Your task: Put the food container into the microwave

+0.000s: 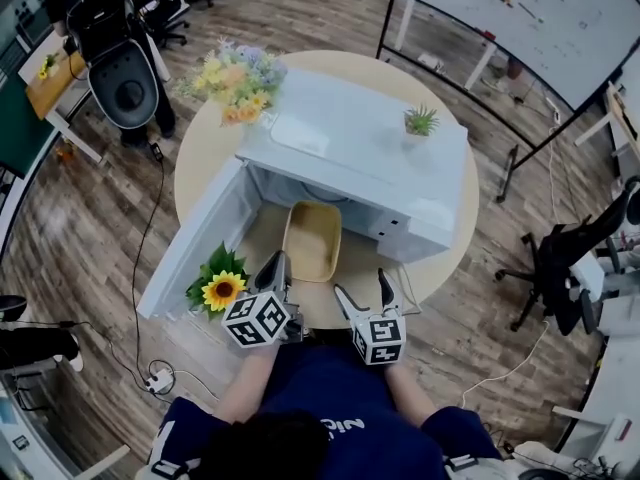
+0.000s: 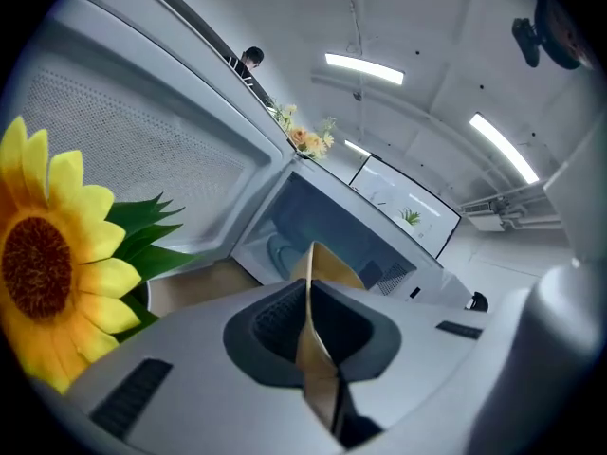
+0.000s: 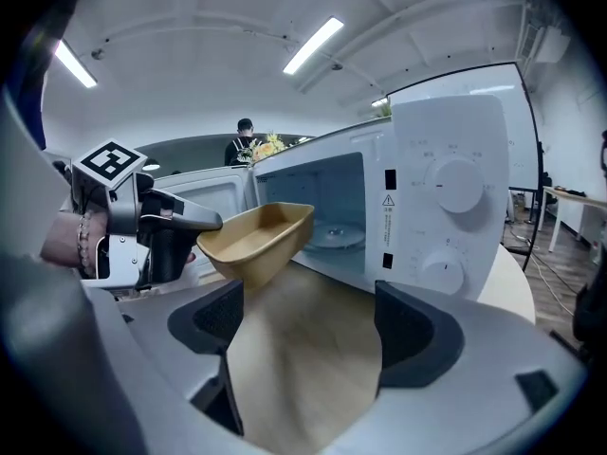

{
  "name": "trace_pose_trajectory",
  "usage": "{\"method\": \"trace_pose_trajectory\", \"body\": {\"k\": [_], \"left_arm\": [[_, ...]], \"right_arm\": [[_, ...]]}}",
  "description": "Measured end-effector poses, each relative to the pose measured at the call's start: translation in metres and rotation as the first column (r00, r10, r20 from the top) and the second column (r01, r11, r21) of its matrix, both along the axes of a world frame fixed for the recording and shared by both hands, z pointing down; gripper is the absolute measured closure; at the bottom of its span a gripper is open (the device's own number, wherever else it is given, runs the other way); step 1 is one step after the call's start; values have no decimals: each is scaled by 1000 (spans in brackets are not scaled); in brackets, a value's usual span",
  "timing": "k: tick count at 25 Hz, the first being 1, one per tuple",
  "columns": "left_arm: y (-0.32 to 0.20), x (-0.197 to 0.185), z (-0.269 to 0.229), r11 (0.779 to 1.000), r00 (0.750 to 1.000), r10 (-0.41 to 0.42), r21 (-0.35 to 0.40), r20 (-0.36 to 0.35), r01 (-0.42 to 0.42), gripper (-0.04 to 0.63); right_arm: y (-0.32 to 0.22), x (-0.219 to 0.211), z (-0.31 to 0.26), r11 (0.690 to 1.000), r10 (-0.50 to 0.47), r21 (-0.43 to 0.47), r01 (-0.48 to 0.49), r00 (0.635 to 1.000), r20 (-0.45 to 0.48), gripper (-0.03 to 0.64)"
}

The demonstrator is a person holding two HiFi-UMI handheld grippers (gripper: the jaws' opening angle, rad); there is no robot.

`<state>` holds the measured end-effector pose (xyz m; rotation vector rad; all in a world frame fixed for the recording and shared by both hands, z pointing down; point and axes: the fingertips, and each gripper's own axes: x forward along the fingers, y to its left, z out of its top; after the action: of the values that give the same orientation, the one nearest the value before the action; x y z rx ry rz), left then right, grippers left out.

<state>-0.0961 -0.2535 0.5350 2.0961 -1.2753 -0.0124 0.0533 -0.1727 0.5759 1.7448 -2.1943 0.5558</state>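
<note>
The food container [image 1: 312, 240] is a tan oblong tub, held just above the table in front of the open white microwave [image 1: 360, 153]. My left gripper [image 1: 277, 268] is shut on the tub's near left rim. In the left gripper view, that gripper [image 2: 311, 328] pinches the thin tan wall [image 2: 327, 265], with the microwave cavity [image 2: 303, 221] beyond. My right gripper [image 1: 362, 288] is open to the right of the tub and holds nothing. In the right gripper view, the right gripper [image 3: 303, 316] faces the tub [image 3: 256, 240], the left gripper [image 3: 142, 226] and the microwave's turntable [image 3: 334, 237].
The microwave door [image 1: 195, 243] swings out to the left. A sunflower [image 1: 222, 289] lies by the left gripper. A flower bouquet [image 1: 235, 76] and a small potted plant [image 1: 421, 121] stand by and on the microwave. The control dials [image 3: 453, 186] are on its right side.
</note>
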Motion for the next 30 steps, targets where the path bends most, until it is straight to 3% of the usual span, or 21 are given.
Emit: {"method": "trace_pose_trajectory", "body": {"k": [11, 30], "left_arm": [[-56, 16, 2, 998, 998, -61, 2, -16, 61, 577], [-135, 61, 16, 997, 998, -67, 43, 16, 67, 577]], "right_arm": [[-3, 3, -4, 999, -48, 6, 48, 999, 19, 198], [-1, 50, 6, 998, 51, -38, -51, 999, 3, 199]]}}
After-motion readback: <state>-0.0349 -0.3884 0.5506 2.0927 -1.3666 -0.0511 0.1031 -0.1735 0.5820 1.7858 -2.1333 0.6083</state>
